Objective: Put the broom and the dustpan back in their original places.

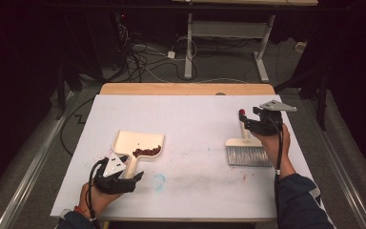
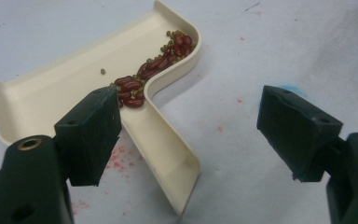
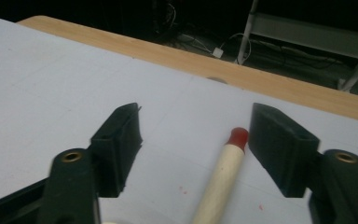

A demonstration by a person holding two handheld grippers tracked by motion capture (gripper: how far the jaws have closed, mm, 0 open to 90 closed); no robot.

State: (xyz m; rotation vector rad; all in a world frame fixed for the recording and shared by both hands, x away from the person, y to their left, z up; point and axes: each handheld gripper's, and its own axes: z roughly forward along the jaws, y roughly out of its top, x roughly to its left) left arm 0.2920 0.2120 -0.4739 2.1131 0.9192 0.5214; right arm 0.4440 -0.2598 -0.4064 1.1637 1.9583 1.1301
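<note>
A cream dustpan (image 1: 129,140) lies at the table's left with a heap of red and small green beans (image 1: 147,152) at its back wall. My left gripper (image 1: 134,180) stands open just behind it. In the left gripper view the pan's handle (image 2: 168,154) lies between the jaws of the left gripper (image 2: 189,116), nearer the left one, and no pad presses on it. At the right lies a hand brush (image 1: 248,153) with grey bristles and a cream, red-tipped handle (image 3: 223,172). My right gripper (image 1: 249,117) (image 3: 196,126) is open astride that handle, untouched by either pad.
A white sheet (image 1: 195,119) covers the table, with a blue smudge (image 1: 158,181) and faint red marks near the front. The wooden back edge (image 1: 186,88) shows beyond it. Cables and desk legs (image 1: 188,47) stand on the floor behind.
</note>
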